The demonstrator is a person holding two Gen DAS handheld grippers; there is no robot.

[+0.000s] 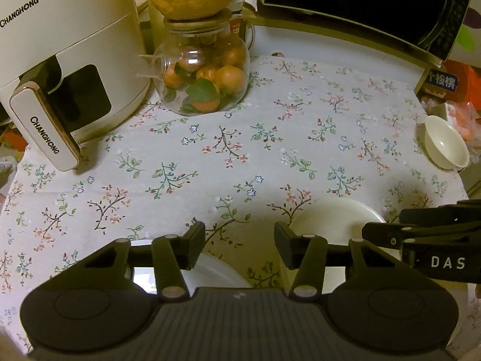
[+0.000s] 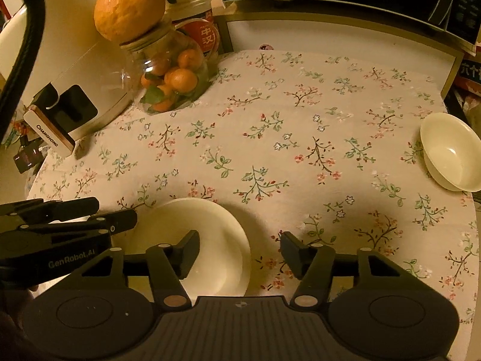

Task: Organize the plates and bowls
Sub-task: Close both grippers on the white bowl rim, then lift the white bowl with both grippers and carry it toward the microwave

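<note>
Under left fingers (image 2: 188, 251): plate (image 2: 210, 240).

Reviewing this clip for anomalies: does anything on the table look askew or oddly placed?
Yes: the small bowl at the table's far right looks tilted rather than flat. A large orange fruit is balanced on the glass jar lid. No spills or damage visible.

Cream plate (image 2: 192, 234) lay flat near the front edge of the worktop (image 2: 270, 150), upright and empty. White plate (image 1: 210, 267) lay just beside it on the left, partly hidden. Small cream bowl (image 2: 451, 153) stood upright and empty, well apart at the right edge.
</note>
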